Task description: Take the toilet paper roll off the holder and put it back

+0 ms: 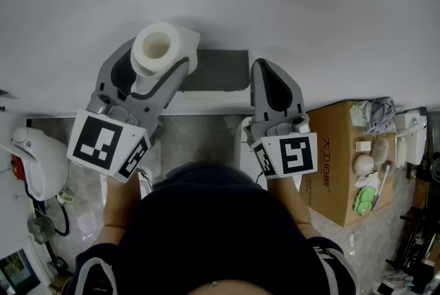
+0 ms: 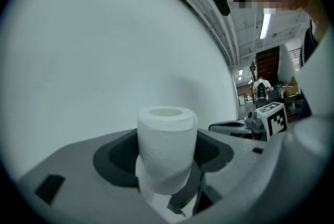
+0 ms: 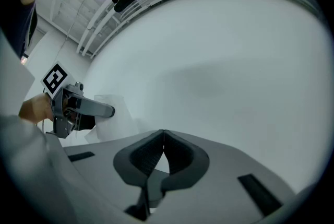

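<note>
A white toilet paper roll (image 1: 158, 47) stands upright between the jaws of my left gripper (image 1: 155, 58), which is shut on it, close to the white wall. In the left gripper view the roll (image 2: 167, 150) fills the gap between the dark pads, a loose sheet hanging below it. The dark grey holder (image 1: 218, 70) is on the wall just right of the roll, with no roll on it. My right gripper (image 1: 262, 70) hovers beside the holder's right end, shut and empty, its pads touching (image 3: 163, 140). From the right gripper view, the held roll (image 3: 112, 113) shows at the left.
A cardboard box (image 1: 340, 149) with small items on top stands at the right on the floor. A white appliance (image 1: 34, 159) sits at the left. The wall (image 1: 309, 5) fills the upper part of the head view.
</note>
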`<state>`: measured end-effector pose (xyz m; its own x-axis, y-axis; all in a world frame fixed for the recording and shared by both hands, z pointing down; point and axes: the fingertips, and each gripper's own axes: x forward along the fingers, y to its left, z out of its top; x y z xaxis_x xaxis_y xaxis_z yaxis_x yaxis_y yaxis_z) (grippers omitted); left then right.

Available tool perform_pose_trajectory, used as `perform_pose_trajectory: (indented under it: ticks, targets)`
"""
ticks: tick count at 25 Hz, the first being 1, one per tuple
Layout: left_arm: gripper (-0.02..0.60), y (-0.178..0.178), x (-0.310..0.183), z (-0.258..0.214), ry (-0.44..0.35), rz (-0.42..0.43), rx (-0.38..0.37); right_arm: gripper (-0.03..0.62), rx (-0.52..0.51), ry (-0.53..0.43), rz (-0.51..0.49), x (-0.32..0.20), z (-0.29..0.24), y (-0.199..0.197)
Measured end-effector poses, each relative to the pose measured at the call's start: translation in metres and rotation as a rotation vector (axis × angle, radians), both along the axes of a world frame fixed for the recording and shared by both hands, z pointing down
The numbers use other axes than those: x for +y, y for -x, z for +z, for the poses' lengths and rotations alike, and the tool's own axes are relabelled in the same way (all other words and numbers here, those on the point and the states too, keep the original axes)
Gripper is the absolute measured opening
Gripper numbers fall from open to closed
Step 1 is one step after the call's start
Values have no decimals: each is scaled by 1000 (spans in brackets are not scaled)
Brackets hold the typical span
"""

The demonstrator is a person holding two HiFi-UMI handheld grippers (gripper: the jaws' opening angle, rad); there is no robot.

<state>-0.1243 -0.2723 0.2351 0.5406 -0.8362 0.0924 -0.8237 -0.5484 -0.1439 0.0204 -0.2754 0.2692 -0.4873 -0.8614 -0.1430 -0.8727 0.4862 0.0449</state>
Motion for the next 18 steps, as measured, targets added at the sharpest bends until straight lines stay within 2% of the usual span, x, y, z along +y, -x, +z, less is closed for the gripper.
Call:
perform_pose_trajectory:
  ticks: [9,18]
  targets:
    - [298,33,-1,1,3,-88,8,15,0,-3,-5,-1,-2,4]
    - [296,52,1,7,13,-142,14,15,-5,-14,2,1,-4,3]
